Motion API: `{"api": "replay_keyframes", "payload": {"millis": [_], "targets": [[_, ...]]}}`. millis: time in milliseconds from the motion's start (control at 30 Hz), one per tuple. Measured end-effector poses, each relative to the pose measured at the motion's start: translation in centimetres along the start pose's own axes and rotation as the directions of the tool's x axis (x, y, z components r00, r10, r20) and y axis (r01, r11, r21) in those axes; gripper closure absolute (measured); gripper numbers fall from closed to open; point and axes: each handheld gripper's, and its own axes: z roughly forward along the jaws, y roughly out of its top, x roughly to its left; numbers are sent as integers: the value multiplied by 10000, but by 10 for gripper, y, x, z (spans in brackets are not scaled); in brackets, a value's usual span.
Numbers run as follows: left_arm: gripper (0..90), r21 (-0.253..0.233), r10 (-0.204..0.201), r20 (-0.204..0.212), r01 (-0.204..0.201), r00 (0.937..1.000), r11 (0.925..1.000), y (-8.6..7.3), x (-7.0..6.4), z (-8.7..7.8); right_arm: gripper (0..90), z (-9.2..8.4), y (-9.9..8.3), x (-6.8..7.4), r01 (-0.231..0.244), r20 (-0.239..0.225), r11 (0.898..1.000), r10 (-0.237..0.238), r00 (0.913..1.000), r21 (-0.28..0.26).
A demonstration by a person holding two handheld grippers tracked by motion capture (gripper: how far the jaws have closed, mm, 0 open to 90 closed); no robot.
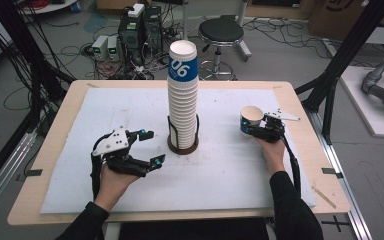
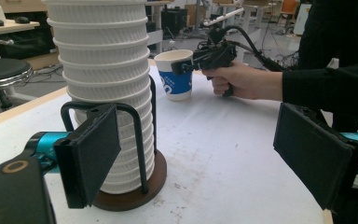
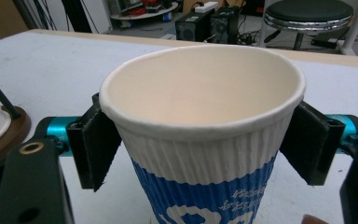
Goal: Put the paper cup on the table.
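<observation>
Left gripper (image 1: 150, 148): nearest the person at the table's left, held in the left hand (image 1: 111, 181); its jaws stood wide apart with nothing between them, pointed toward the stack.
Right gripper (image 1: 246, 130): at the table's right, held in the right hand (image 1: 271, 151); its jaws flanked the single cup just under the rim, the left pad against the wall, the right pad seemingly a shade off it, so a firm grip could not be told.
Single cup (image 3: 200, 130): upright, white ribbed paper with a blue band, its base on or just above the white mat (image 1: 230, 170), well to the right of the stack.
Cup stack (image 1: 183, 100): tall column of nested white cups at the table's centre, the top cup blue-banded, standing in a black wire holder (image 2: 140, 140) on a round brown base (image 2: 135, 196).
Beyond the table: a black stool (image 1: 221, 31) and computer boxes (image 1: 140, 27) on the floor.
</observation>
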Motion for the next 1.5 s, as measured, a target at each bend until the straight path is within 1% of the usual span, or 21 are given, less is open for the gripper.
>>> {"api": "replay_keyframes", "payload": {"millis": [200, 267, 367, 600, 733, 767, 833, 933, 967, 1000, 1033, 1067, 1100, 1133, 1167, 1200, 1267, 1333, 1433, 1500], "targets": [[147, 15, 68, 7, -68, 10000, 10000, 0, -1, 0, 194, 0, 0, 1, 27, 45, 10000, -27, 10000, 48], [146, 33, 50, 37, -50, 10000, 10000, 0, -1, 0, 190, -2, 1, 1, -199, 52, 9996, 198, 9998, 197], [146, 21, 62, 40, -63, 10000, 10000, 0, -2, 0, 189, -3, 1, 1, -251, 44, 9993, 250, 9997, 267], [146, 81, 70, 76, -71, 9999, 9999, 0, -1, 2, 176, -4, 2, 3, -180, 129, 9979, 173, 9998, 616], [146, 79, 51, 133, -52, 9999, 10000, 0, -1, 3, 147, -2, 0, 8, 92, 381, 9945, -133, 9992, 1048], [146, 90, 39, 156, -40, 9999, 10000, 0, -1, 3, 147, -2, 0, 10, 237, 543, 9936, -299, 9981, 1108], [147, 92, 76, 152, -77, 9999, 9999, 1, -1, 3, 147, -2, 0, 13, 336, 733, 9930, -421, 9964, 1133], [147, 96, 83, 166, -84, 9998, 9999, 1, -1, 3, 146, -4, 1, 13, 413, 764, 9926, -502, 9958, 1139], [146, 78, 38, 158, -39, 9999, 10000, 0, -1, 3, 141, -5, 2, 14, 475, 734, 9913, -568, 9957, 1231], [146, 90, 53, 162, -55, 9999, 9999, 0, -1, 3, 141, -5, 2, 14, 475, 734, 9913, -568, 9957, 1231], [146, 98, 86, 166, -87, 9998, 9999, 1, -1, 3, 137, -6, 2, 15, 509, 842, 9884, -634, 9944, 1433], [146, 96, 93, 174, -95, 9998, 9999, 1, -1, 3, 137, -6, 2, 15, 509, 842, 9884, -634, 9944, 1433], [146, 88, 93, 185, -94, 9998, 9999, 1, -1, 3, 136, -7, 2, 16, 545, 876, 9857, -692, 9938, 1595], [146, 90, 95, 191, -96, 9998, 9999, 1, -1, 4, 136, -7, 2, 16, 545, 876, 9857, -692, 9938, 1595], [147, 102, 109, 198, -111, 9997, 9999, 1, -1, 4, 136, -8, 3, 17, 575, 1043, 9834, -763, 9916, 1723], [147, 88, 81, 195, -83, 9998, 9999, 1, -2, 4, 136, -8, 3, 17, 575, 1043, 9834, -763, 9916, 1723], [146, 74, 56, 199, -57, 9998, 10000, 1, -1, 4, 135, -12, 4, 17, 364, 1293, 9833, -601, 9898, 1782], [147, 65, 42, 211, -43, 9998, 10000, 1, -1, 5, 135, -13, 4, 17, 339, 1344, 9829, -588, 9892, 1809], [146, 67, 76, 224, -77, 9997, 9999, 1, -1, 5, 135, -16, 6, 18, 353, 1608, 9799, -677, 9847, 1963], [146, 84, 79, 211, -81, 9997, 9999, 1, -1, 5, 135, -19, 6, 18, 312, 1702, 9780, -672, 9831, 2062]]}}
